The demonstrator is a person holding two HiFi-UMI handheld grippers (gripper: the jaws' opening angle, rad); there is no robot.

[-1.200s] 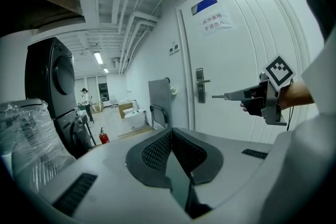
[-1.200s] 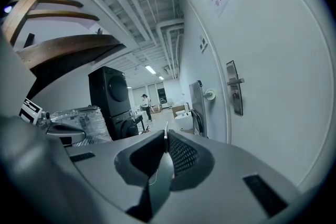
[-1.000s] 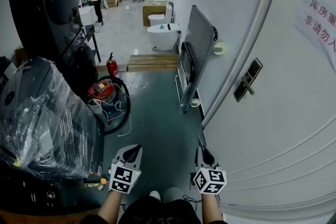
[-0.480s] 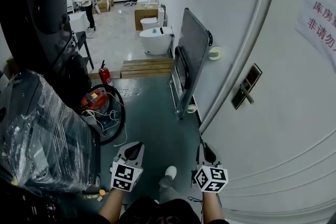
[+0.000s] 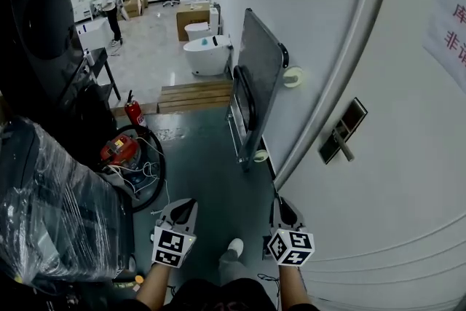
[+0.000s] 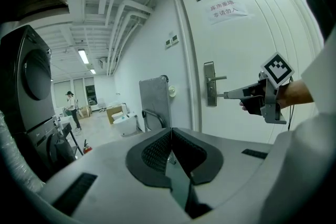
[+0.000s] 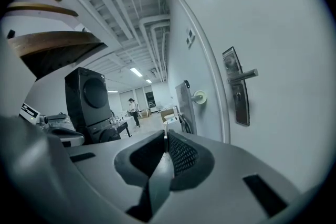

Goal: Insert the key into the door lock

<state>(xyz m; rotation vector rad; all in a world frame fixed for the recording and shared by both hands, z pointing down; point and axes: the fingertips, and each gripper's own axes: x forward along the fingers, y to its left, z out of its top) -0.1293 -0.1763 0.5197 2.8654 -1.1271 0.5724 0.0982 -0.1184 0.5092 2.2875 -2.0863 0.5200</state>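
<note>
Left hand-held gripper (image 6: 170, 136): jaws pressed together, nothing between them, held low in front of the person and doing nothing for the task. Right hand-held gripper (image 5: 279, 200), just beside it to the right: jaws clamped on a thin pale blade that sticks out past the tips, most likely the key (image 7: 166, 138); too thin to make out the cut. It points forward alongside the door (image 5: 408, 178).

Further right and higher: the lock plate (image 5: 342, 129) on the door, with the lever handle (image 7: 244, 76) and the keyhole (image 7: 237, 96) just under it. The key is well apart from the keyhole and below it, not aligned with it.

Progress: key in grip looks done. Left to do: bring the right hand-held gripper up to the plate, line the blade up with the keyhole, push it in. Judged early stage, approach only.

Containers: only brown boxes (image 5: 192, 14) far down the room; contents cannot be told, and they have no bearing on the task.
</note>
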